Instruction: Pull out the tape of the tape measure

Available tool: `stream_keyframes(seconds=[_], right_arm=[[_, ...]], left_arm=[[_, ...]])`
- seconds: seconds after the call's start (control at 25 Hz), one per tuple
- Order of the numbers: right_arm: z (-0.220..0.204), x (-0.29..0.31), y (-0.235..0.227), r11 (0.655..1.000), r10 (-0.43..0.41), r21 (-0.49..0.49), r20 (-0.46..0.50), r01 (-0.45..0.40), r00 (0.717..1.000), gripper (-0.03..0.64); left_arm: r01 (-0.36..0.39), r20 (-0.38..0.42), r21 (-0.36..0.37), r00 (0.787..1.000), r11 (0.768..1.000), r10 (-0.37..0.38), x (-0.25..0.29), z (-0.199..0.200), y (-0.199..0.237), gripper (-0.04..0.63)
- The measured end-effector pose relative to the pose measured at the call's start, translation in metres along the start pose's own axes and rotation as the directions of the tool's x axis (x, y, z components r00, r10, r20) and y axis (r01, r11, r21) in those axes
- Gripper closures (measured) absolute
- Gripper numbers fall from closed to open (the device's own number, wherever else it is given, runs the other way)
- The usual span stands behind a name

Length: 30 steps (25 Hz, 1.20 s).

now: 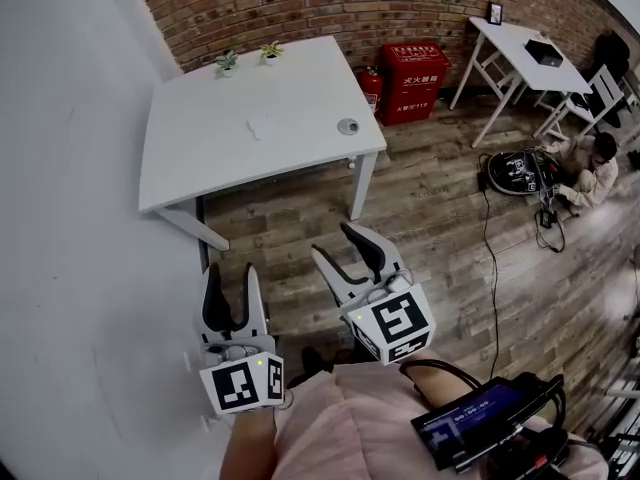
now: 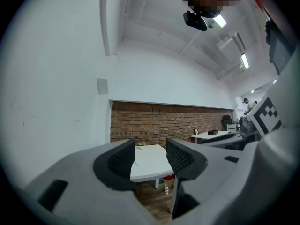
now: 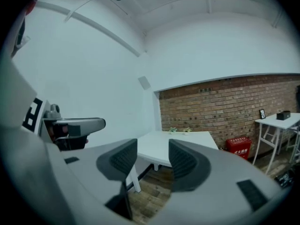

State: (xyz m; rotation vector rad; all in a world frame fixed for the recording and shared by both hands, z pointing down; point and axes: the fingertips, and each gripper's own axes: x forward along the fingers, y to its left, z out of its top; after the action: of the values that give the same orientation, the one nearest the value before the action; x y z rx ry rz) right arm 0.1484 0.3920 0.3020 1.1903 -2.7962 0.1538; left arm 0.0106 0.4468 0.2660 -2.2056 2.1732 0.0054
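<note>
**White table ahead, both grippers wide and empty**

Head view: the white table [image 1: 200, 158] stands across a stretch of wooden floor [image 1: 440, 228], in front of the brick wall [image 1: 330, 3]. Near the table's right front corner lies a small round grey object [image 1: 348, 126], which I take to be the tape measure. It lies ahead of both grippers and well apart from them. The left gripper [image 1: 229, 274] and the right gripper [image 1: 336, 242] both point toward the table, and the right one is nearer the object. The object is too small to show a long axis or which way its tape comes out, so the approach angle must be judged closer in. Two potted plants [image 1: 248, 58] stand at the table's far edge.

Left gripper view: the left gripper [image 2: 149, 157] has its jaws spread wide with nothing between the pads. The tabletop [image 2: 149, 165] shows through the gap, but the grey object cannot be made out here.

Right gripper view: the right gripper [image 3: 153, 156] is likewise wide open and holds nothing. The table [image 3: 161, 145] shows beyond the gap, and the object is not visible.
</note>
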Motion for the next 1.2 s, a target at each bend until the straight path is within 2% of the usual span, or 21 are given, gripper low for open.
stream_keyframes(seconds=[0.44, 0.84, 1.0, 1.2], right_arm=[[-0.010, 0.000, -0.046, 0.998, 0.057, -0.020, -0.022, -0.058, 0.998, 0.410], [-0.021, 0.034, -0.066, 0.996, 0.093, 0.007, -0.063, -0.092, 0.994, 0.419], [-0.028, 0.070, -0.080, 0.997, 0.073, 0.014, -0.083, -0.072, 0.994, 0.422], [-0.034, 0.151, -0.103, 1.000, 0.027, 0.019, -0.115, -0.025, 0.993, 0.426]], left_arm=[[-0.072, -0.016, 0.019, 0.997, 0.997, 0.072, 0.016, -0.009, -0.033, 0.408], [-0.099, -0.070, 0.020, 0.992, 0.995, 0.100, 0.047, -0.026, -0.029, 0.414], [-0.087, -0.078, 0.008, 0.993, 0.996, 0.088, 0.083, -0.037, -0.010, 0.414], [-0.060, -0.094, -0.015, 0.994, 0.998, 0.058, 0.159, -0.058, 0.040, 0.414]])
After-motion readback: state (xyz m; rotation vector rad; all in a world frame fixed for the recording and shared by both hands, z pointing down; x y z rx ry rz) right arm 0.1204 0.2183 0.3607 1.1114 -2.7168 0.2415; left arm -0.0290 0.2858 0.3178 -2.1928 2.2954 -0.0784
